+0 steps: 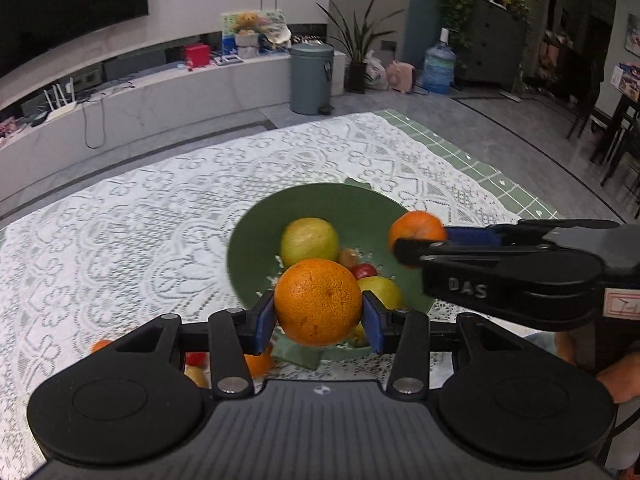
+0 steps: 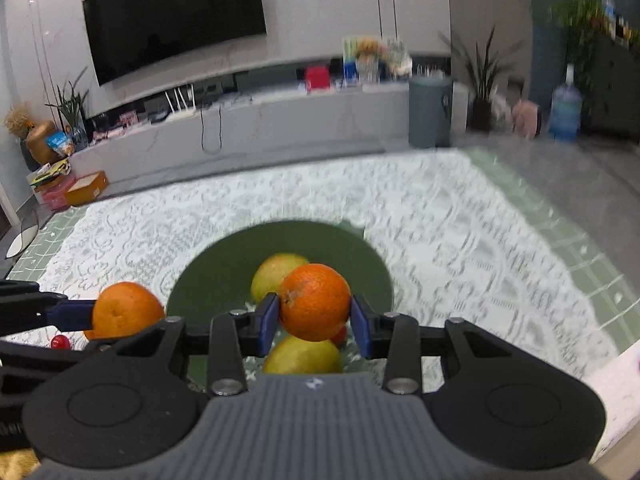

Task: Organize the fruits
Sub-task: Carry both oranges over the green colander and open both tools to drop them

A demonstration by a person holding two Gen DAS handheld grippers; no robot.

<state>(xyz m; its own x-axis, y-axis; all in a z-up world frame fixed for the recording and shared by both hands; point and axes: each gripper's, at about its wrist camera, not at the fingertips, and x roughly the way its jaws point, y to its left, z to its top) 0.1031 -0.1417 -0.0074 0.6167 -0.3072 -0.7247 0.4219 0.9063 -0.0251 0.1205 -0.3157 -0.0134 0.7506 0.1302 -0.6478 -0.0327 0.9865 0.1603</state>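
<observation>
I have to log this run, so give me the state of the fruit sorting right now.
Done: the green bowl already holds two yellow-green fruits and small red ones. In hand: the left gripper and the right gripper each clamp an orange above the bowl. Left: another orange and a few small fruits on the tablecloth.

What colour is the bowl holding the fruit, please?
Dark green; the bowl shows best in the left wrist view.

large orange (image 1: 318,302) | smaller orange (image 2: 315,302) | both above green bowl (image 1: 256,232)
</observation>
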